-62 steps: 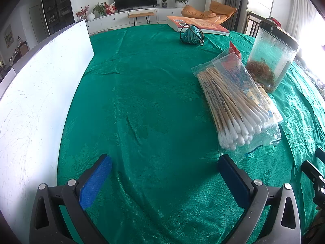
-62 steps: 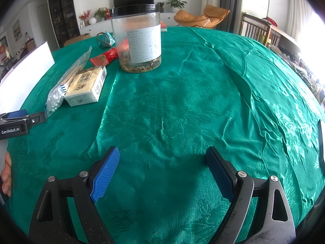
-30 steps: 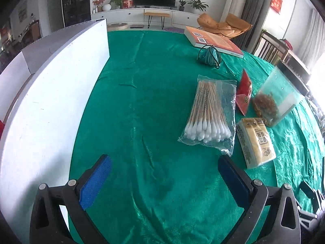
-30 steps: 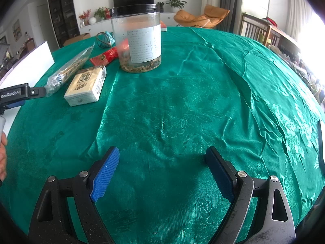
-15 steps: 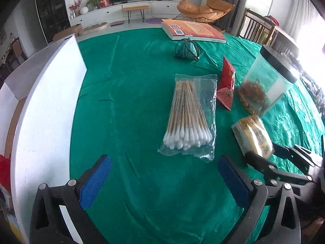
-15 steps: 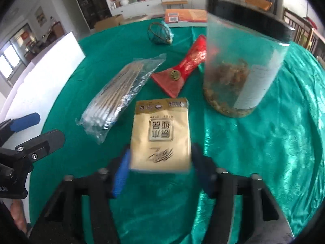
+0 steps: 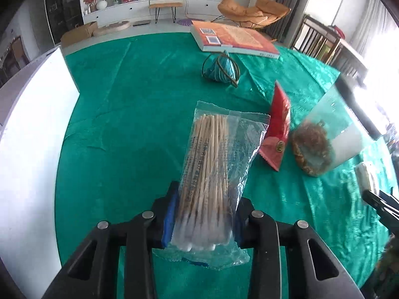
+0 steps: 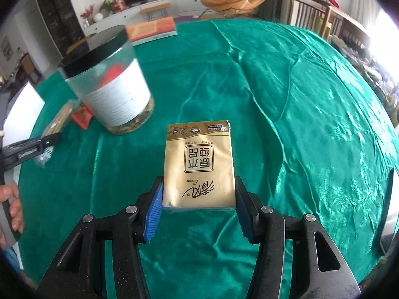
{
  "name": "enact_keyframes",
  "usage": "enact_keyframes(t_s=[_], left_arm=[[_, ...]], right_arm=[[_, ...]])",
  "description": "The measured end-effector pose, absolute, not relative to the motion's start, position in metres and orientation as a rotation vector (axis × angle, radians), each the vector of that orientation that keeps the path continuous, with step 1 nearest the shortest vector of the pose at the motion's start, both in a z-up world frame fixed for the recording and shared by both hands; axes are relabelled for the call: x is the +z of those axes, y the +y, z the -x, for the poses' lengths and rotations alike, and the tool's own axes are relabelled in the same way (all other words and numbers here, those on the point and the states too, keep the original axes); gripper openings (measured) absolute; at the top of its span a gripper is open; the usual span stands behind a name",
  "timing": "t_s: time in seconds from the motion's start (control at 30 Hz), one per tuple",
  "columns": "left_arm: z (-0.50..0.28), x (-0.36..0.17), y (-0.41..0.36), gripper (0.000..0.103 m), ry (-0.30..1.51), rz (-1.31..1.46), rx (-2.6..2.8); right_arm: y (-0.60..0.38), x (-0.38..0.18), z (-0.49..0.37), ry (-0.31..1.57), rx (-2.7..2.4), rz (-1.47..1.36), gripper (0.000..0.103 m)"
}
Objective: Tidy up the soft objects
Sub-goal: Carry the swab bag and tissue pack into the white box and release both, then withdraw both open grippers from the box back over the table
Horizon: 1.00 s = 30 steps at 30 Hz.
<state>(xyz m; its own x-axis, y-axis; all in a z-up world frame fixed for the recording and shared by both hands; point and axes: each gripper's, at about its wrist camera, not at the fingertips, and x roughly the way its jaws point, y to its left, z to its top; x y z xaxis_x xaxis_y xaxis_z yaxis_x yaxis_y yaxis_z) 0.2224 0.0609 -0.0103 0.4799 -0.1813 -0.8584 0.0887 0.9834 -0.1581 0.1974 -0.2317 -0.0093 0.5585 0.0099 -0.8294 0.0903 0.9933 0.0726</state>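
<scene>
The left gripper [image 7: 203, 214] is pinched on a clear plastic bag of wooden-stemmed cotton swabs [image 7: 217, 164], its blue pads pressing the bag's sides near the cotton-tipped end. The bag's far end points away from the gripper, toward a clear plastic jar with a black lid and a white label [image 7: 329, 137].

That jar, which holds brownish dried material at its bottom, stands on a shiny green tablecloth [image 7: 129, 114] and serves as the landmark here. In the left wrist view, a flat red foil packet [image 7: 278, 129] lies just to the left of the jar, between it and the swab bag. Farther back from the jar sits a small teal pouch ringed with dark cord [image 7: 220, 68], and beyond that an orange-covered book [image 7: 234, 39] lies at the cloth's far edge. A white board [image 7: 32, 129] stands well to the left of the jar, along the table's side.

The right gripper [image 8: 198, 204] is clamped on a gold-coloured rectangular pack of tissues [image 8: 199, 164] with printed characters, its ribbed blue pads against the pack's two long sides. In the right wrist view the pack is to the right of the jar and nearer the camera. The pictures do not show for certain whether either item is clear of the cloth. A hand [image 8: 12, 209] on the left gripper's grey handle shows at the left edge of that view.
</scene>
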Motion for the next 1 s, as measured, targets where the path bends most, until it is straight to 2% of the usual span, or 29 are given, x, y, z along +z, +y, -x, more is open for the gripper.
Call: enact_keyframes(t_s=[0.13,0.27,0.5,0.57,0.63,0.67,0.7,0.73,0.87,1.0], left_arm=[[-0.188,0.05,0.101,0.036,0.939,0.211,-0.207],[-0.155,0.103,0.156,0.036,0.839,0.257,-0.189],[-0.077,0.142,0.279,0.039,0.765,0.173,0.101],[-0.056,0.137,0.312,0.05,0.783,0.144,0.223],[-0.042,0.129,0.337,0.1,0.793,0.131,0.311],[-0.035,0.124,0.348,0.103,0.787,0.126,0.351],[-0.026,0.121,0.355,0.103,0.777,0.121,0.392],[-0.021,0.119,0.36,0.103,0.778,0.118,0.42],[-0.005,0.112,0.367,0.103,0.75,0.175,0.415],[-0.004,0.115,0.344,0.103,0.699,0.257,0.279]], right_arm=[[-0.241,0.027,-0.214,0.896,-0.077,-0.116,0.055],[-0.209,0.094,-0.22,0.782,-0.013,-0.046,0.055],[-0.062,0.165,-0.215,0.72,0.301,0.059,0.055],[-0.005,0.172,-0.202,0.726,0.451,0.064,0.055],[0.049,0.174,-0.183,0.747,0.622,0.039,0.056],[0.07,0.174,-0.176,0.76,0.704,0.006,0.06],[0.087,0.173,-0.168,0.775,0.793,-0.04,0.074],[0.103,0.172,-0.162,0.799,0.883,-0.08,0.08],[0.117,0.163,-0.142,0.788,0.894,0.0,0.08],[0.068,0.124,-0.133,0.732,0.672,0.131,0.08]])
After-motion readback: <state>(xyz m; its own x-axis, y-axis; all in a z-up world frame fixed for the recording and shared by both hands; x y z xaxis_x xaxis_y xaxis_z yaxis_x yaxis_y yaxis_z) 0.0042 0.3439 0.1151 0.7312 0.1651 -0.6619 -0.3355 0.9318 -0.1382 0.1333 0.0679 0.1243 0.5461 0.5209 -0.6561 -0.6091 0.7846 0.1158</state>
